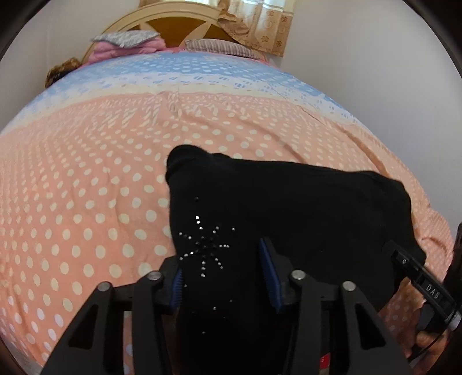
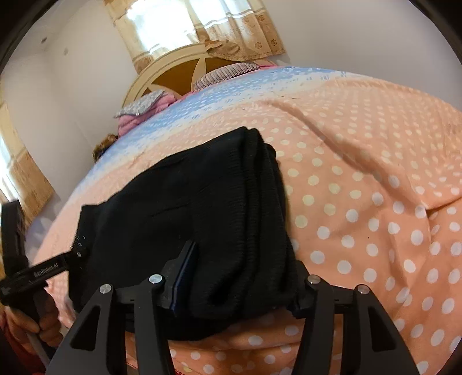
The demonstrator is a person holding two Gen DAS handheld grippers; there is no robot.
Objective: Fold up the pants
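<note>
The black pants (image 1: 288, 207) lie folded into a thick bundle on the pink polka-dot bedspread (image 1: 86, 202); a rhinestone star sparkles on the near left part. My left gripper (image 1: 222, 277) stands wide open, its blue pads on either side of the near left edge of the pants. My right gripper (image 2: 239, 277) is open too, with the right folded edge of the pants (image 2: 202, 207) lying between its fingers. Each gripper shows in the other's view: the right one (image 1: 415, 274) at the right edge and the left one (image 2: 57, 259) at the left edge.
The bedspread (image 2: 375, 187) turns blue toward the headboard (image 1: 179, 26), where pillows (image 1: 127, 39) and a pink blanket lie. A curtained window (image 2: 187, 26) is behind. White walls flank the bed.
</note>
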